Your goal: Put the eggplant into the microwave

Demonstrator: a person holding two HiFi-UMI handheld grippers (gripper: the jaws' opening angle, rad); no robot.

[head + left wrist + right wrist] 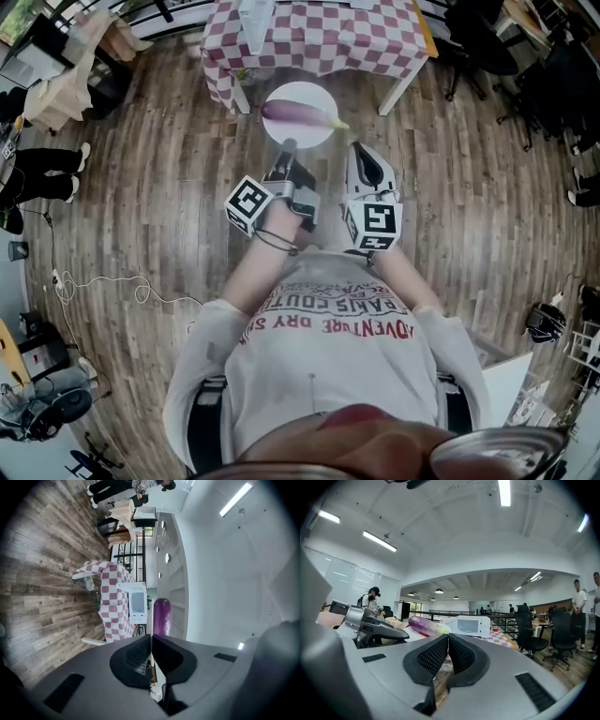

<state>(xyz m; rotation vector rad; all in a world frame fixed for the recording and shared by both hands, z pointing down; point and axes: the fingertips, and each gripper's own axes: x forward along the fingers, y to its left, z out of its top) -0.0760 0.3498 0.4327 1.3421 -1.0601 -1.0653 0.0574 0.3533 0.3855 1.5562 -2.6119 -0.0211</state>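
Wood floor; eggplant on plate in L gripper

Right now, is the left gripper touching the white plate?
Touching. The left gripper view shows the left gripper shut on the thin rim of the white plate; the eggplant lies beyond.

We note red-and-white checkered tablecloth on white-legged table at top of head view. White plate sits over floor, just short of table's near edge. Wood-plank floor all around; white cable loops at left. We count 2 black office chairs at right, 2 people standing behind them. Ceiling tube lights lit.
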